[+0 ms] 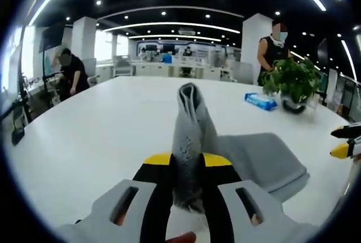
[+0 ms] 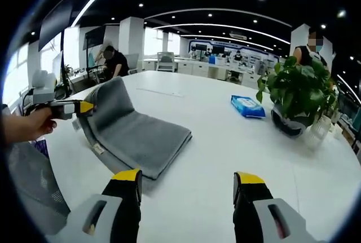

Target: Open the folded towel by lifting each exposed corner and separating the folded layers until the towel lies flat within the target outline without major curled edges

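A grey folded towel [image 2: 138, 136] lies on the white table [image 2: 225, 136]. My left gripper [image 1: 188, 161] is shut on one corner of the towel [image 1: 192, 136], which rises bunched between its yellow-tipped jaws, while the rest of the cloth [image 1: 265, 158] lies flat to the right. In the right gripper view the left gripper [image 2: 84, 107] comes in from the left, held by a hand [image 2: 25, 126], lifting the towel's left edge off the table. My right gripper [image 2: 189, 178] stands open above bare table, just in front of the towel's near corner. Its yellow tip [image 1: 341, 150] shows at the right edge of the left gripper view.
A potted green plant [image 2: 299, 93] stands at the table's far right, with a blue wipes packet [image 2: 248, 106] beside it. A person in black [image 2: 307, 48] stands behind the plant; another person [image 2: 115, 60] is at the far left among office desks.
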